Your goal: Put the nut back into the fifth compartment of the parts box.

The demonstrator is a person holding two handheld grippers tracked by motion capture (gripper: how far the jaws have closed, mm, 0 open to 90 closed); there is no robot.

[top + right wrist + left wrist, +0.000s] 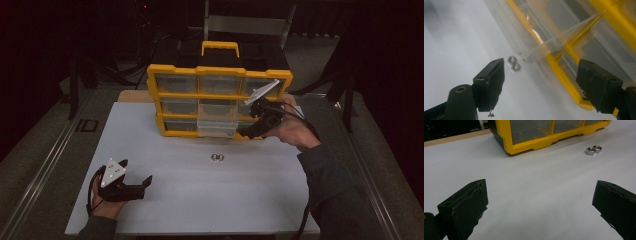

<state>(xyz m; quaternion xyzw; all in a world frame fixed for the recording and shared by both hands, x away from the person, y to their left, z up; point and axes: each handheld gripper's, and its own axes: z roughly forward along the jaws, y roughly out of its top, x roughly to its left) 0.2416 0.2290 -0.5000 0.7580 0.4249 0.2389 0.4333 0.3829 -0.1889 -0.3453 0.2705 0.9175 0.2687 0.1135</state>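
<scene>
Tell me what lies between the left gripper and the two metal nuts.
Nothing: between the left gripper and the nuts there is bare white table, shown in the left gripper view.

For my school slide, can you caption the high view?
Right gripper open beside the yellow drawer organizer, two metal nuts on the white table.

The high view is dim, its surroundings nearly black, and only the white surface (200, 200) and the yellow organizer (220, 100) catch the overhead light. The left gripper view is brighter and fairly sharp, with soft shadows under the fingers (466, 207). The right gripper view is smeared by motion blur, with glare on the clear drawer (544, 32).
</scene>
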